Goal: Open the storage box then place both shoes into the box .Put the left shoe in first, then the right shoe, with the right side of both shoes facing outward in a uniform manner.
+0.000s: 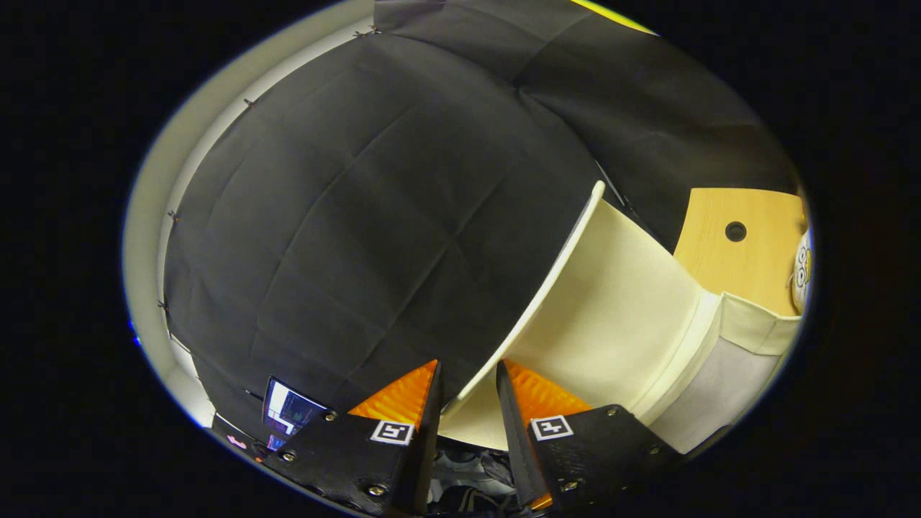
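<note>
The box (pixel 727 367) stands on the worktop (pixel 734 255), just ahead and to the right of the gripper (pixel 468 381), with its lid (pixel 611 316) swung up and standing open. The lid is cream, broad and flat, and its thin free edge runs from a top corner down to the gap between the two fingers. The fingers are spread a little apart, one to each side of that edge; whether either one touches the lid cannot be told. Below the lid a cream rim and a pale grey wall of the box show. Low between the fingers, dark and grey shapes that may be shoes (pixel 468 475) lie blurred. Beyond the box, the wooden worktop has a round hole near its edge. A small lit screen (pixel 288 411) sits beside the left finger.
</note>
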`<state>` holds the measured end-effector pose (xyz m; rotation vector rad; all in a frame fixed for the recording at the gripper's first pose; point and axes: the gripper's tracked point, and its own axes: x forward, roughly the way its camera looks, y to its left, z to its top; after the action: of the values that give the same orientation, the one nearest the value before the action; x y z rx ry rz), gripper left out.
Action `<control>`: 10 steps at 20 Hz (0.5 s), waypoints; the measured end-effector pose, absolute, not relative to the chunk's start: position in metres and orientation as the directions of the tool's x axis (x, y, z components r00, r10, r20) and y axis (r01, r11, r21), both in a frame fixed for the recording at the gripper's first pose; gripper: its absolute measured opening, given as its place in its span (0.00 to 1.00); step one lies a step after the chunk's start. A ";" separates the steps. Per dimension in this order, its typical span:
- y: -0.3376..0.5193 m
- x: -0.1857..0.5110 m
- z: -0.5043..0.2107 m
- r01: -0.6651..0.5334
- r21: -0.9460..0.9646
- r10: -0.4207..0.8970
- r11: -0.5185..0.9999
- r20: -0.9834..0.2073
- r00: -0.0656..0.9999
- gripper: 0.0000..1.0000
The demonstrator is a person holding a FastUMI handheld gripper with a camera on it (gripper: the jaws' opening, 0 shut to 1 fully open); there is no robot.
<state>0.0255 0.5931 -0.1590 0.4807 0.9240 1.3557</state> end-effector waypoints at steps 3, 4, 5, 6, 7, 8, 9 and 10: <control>0.594 0.030 -0.145 -0.626 0.753 0.963 0.204 -0.269 -0.010 0.77; 0.593 0.028 -0.140 -0.631 0.749 0.964 0.203 -0.265 -0.005 0.80; 0.590 0.030 -0.138 -0.636 0.743 0.963 0.208 -0.268 0.003 0.80; 0.588 0.032 -0.137 -0.640 0.739 0.963 0.212 -0.270 0.009 0.80; 0.582 0.034 -0.138 -0.644 0.732 0.960 0.221 -0.278 0.013 0.80; 0.575 0.036 -0.137 -0.648 0.727 0.959 0.228 -0.282 0.021 0.80; 0.568 0.040 -0.137 -0.649 0.723 0.957 0.238 -0.287 0.031 0.80; 0.557 0.043 -0.137 -0.647 0.722 0.956 0.247 -0.291 0.040 0.80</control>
<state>0.0427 0.5574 -0.1375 0.4541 0.8500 1.2935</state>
